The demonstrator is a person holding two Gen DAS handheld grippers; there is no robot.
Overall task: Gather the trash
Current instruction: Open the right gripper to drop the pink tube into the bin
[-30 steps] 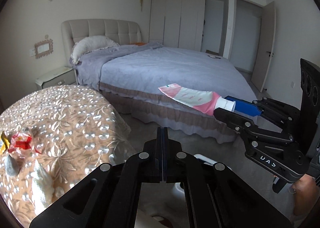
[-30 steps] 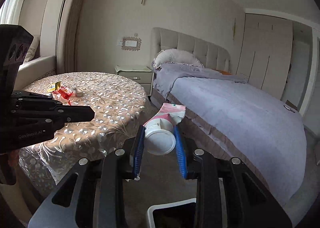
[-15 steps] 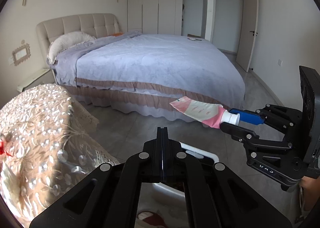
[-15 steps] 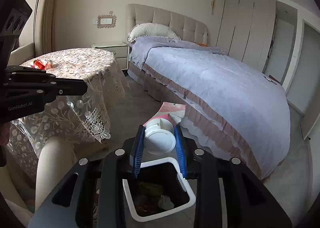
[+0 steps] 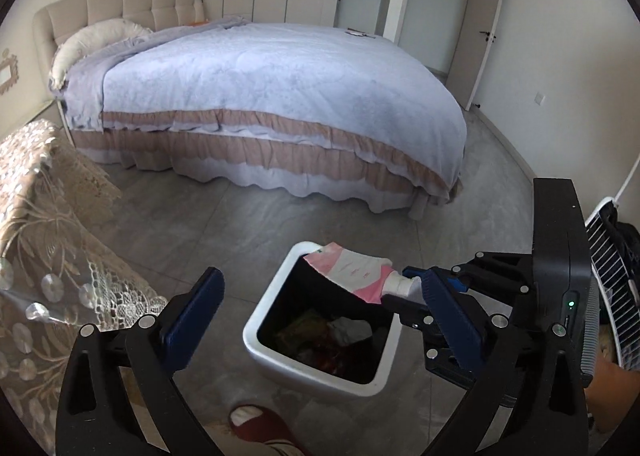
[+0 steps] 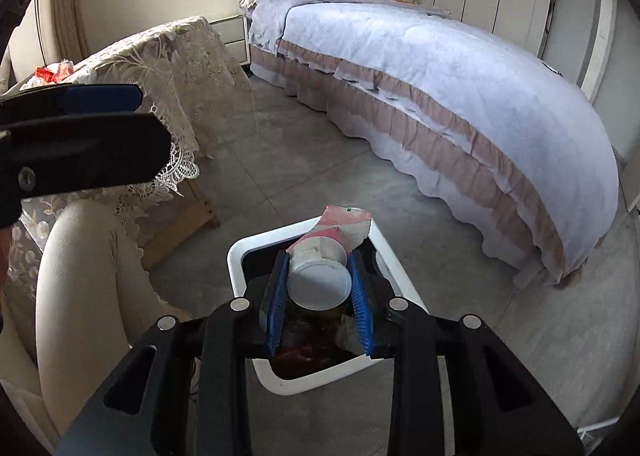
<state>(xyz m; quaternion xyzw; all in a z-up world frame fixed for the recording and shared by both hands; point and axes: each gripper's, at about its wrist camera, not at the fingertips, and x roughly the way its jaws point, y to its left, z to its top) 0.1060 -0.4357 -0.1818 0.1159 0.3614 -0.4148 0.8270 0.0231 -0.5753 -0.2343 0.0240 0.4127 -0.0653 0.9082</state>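
Right now you are pinching the white cap end of a flattened pink-and-white squeeze tube (image 6: 334, 244) between the blue pads of your right gripper (image 6: 320, 290), and the tube is hanging over the white square trash bin with the dark inside (image 5: 256, 330). Your left gripper (image 5: 320, 320) is standing wide apart and is carrying nothing.

You are risking a miss at the far side: the tube's flat tail is reaching out to the bin's far rim, so if you are letting go from this angle it could be catching on that edge and tipping onto the grey tiled floor (image 5: 208, 224). Tilting it tail-down first looks safer.

Farther off, red-and-white wrappers (image 6: 52, 70) are lying on the lace-covered round table (image 6: 176, 56), so more collecting is waiting.
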